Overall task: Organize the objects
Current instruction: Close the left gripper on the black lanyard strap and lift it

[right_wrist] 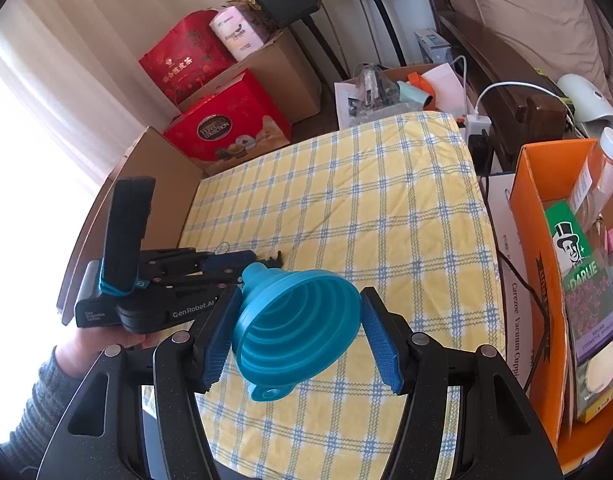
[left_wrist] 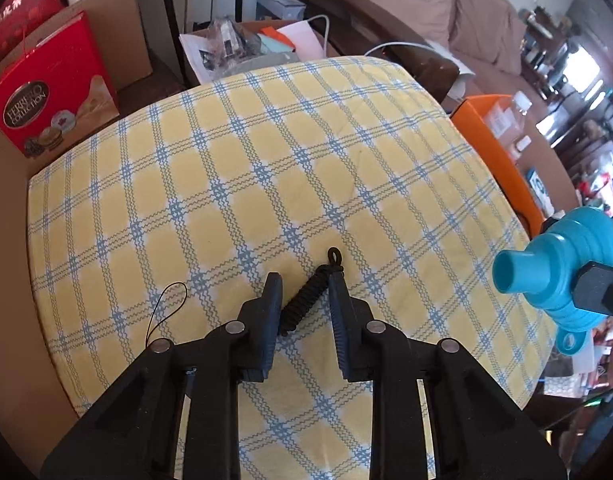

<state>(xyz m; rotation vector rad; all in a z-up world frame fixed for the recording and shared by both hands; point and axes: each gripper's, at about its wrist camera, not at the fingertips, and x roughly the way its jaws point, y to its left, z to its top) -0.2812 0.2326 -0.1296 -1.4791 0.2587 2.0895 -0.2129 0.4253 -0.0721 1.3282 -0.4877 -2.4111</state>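
Observation:
A black coiled cord [left_wrist: 304,304] with a small end loop lies on the yellow and blue checked cloth [left_wrist: 306,160]. My left gripper [left_wrist: 304,280] points down over it, one finger on each side; the cord runs slantwise across the gap, which is wider than the cord, so the gripper is open. A thin black string loop [left_wrist: 166,308] trails to the left. My right gripper [right_wrist: 302,292] is shut on a blue collapsible funnel [right_wrist: 298,328], held above the cloth's near right part. The left gripper [right_wrist: 246,264] and the hand holding it also show in the right wrist view.
An orange box [right_wrist: 538,240] of bottles and packets stands off the cloth's right edge. Red gift boxes [left_wrist: 46,92] and cardboard cartons stand beyond the left side. A cluttered carton [right_wrist: 386,88] and white cables lie at the far edge, with a sofa behind.

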